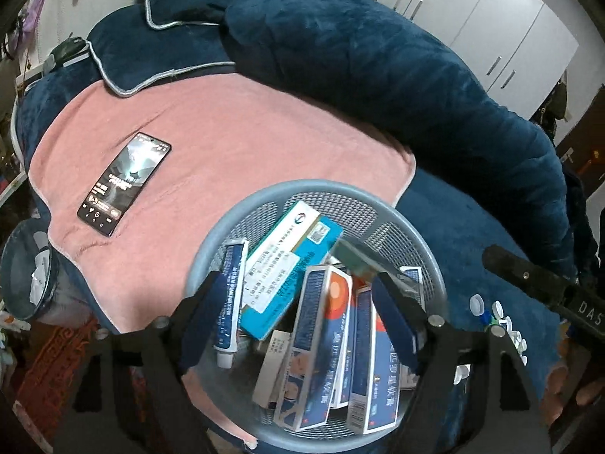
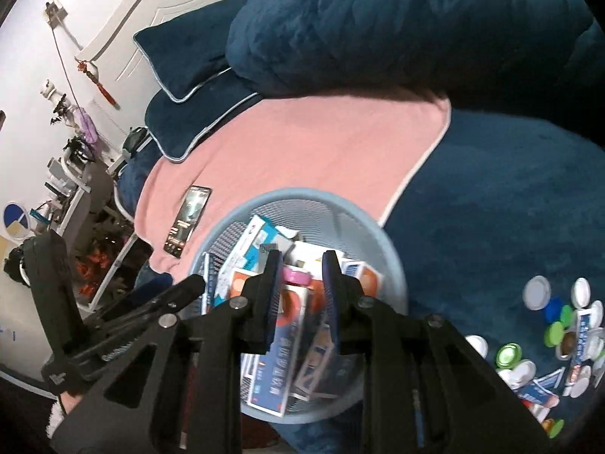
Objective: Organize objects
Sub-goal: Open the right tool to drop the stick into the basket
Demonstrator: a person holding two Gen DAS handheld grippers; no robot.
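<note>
**Both grippers over the basket of boxes**

I have both grippers above the blue mesh basket [image 1: 382, 198], which sits on the bed, partly on the pink towel [image 1: 234, 128] and partly on the dark blue blanket [image 1: 465, 227]. My left gripper [image 1: 302, 295] is spread wide, its fingers straddling the pile inside with nothing between them. Below it I see a light blue box [image 1: 287, 261] lying tilted on top, a white tube [image 1: 228, 302] leaning against the left wall of the basket, and several dark blue and orange boxes [image 1: 321, 344] standing on end, packed side by side.

My right gripper [image 2: 302, 265] hangs over the same basket [image 2: 302, 196], its fingers parted by a narrow gap. A small pink thing [image 2: 297, 276] shows right between them, but I cannot tell whether the fingers pinch it or just hover above it.

Off to my right, a scatter of bottle caps [image 2: 559, 317], white, green and blue, lies on the blanket together with a few more boxes [image 2: 544, 382], well apart from the basket. A phone [image 1: 124, 183] lies face up with its screen lit on the towel, left of the basket. Dark blue pillows [image 1: 159, 56] are stacked at the head of the bed.
</note>
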